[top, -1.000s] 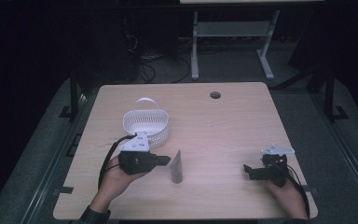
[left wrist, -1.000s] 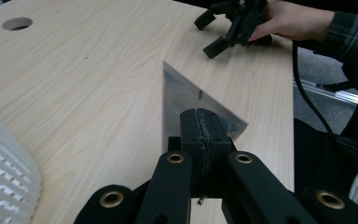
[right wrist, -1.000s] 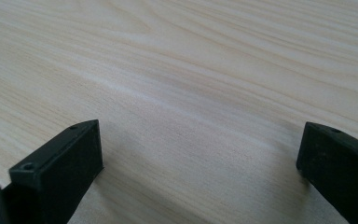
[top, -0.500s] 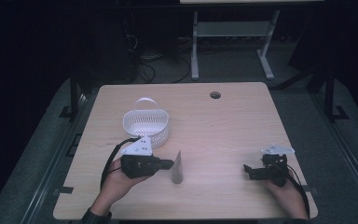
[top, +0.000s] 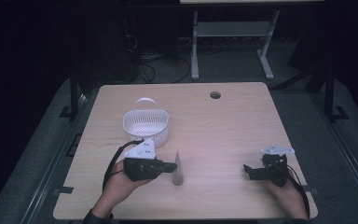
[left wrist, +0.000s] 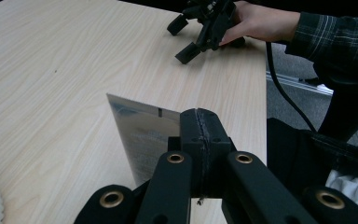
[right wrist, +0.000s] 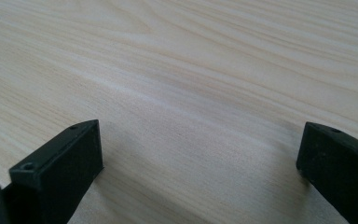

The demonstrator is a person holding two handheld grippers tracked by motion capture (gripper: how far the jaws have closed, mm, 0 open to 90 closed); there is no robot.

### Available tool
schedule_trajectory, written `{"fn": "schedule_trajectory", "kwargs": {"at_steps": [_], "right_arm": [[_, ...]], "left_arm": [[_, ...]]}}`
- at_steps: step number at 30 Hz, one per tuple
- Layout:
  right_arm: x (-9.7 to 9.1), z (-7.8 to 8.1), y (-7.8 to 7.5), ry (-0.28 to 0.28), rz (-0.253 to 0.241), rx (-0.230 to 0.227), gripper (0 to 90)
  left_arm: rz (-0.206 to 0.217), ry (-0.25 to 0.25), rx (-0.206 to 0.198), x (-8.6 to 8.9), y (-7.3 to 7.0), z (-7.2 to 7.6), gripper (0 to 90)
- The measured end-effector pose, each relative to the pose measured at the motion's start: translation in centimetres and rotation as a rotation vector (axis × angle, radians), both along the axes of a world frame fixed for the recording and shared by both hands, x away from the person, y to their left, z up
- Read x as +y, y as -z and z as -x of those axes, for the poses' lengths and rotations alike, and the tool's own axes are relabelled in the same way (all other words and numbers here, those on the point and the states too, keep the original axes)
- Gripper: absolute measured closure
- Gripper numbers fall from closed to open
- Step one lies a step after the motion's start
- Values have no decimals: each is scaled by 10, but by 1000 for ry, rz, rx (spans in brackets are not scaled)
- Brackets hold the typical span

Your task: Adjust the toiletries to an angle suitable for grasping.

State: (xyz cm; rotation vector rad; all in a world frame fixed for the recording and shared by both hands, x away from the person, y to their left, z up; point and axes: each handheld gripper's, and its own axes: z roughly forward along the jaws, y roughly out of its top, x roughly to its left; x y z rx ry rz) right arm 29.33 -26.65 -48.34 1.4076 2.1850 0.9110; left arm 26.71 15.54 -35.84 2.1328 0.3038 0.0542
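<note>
One thin shiny sheet [top: 178, 169] stands on edge on the bench [top: 223, 126], pinched tight in the left gripper [top: 170, 166] fingers, so it is picked but probably not yet in the white basket [top: 146, 125] just behind, while the right gripper [top: 248, 171] rests with fingers wide apart, nothing blocking.

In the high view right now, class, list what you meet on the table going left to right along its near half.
Left gripper → thin silvery sheet clamped in it → bare table → right gripper, jaws open.
</note>
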Motion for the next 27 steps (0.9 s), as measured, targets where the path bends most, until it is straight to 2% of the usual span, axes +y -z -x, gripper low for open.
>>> {"fn": "schedule_trajectory", "kwargs": {"at_steps": [13, 20, 21, 23, 25, 26, 27], "right_arm": [[0, 0, 0, 0, 0, 0, 0], [0, 0, 0, 0, 0, 0, 0], [0, 0, 0, 0, 0, 0, 0], [0, 0, 0, 0, 0, 0, 0], [0, 0, 0, 0, 0, 0, 0], [0, 0, 0, 0, 0, 0, 0], [0, 0, 0, 0, 0, 0, 0]], "left_arm": [[-8, 27, 1, -12, 4, 6, 896], [-17, 25, -2, -11, 3, 6, 875], [-21, 14, -5, -8, 2, 5, 833], [-18, 7, -4, -6, 1, 5, 818], [-27, -4, -9, -3, -1, 5, 761], [-33, -22, -14, 0, -2, 4, 679], [-31, -28, -12, 1, -3, 4, 645]]}}
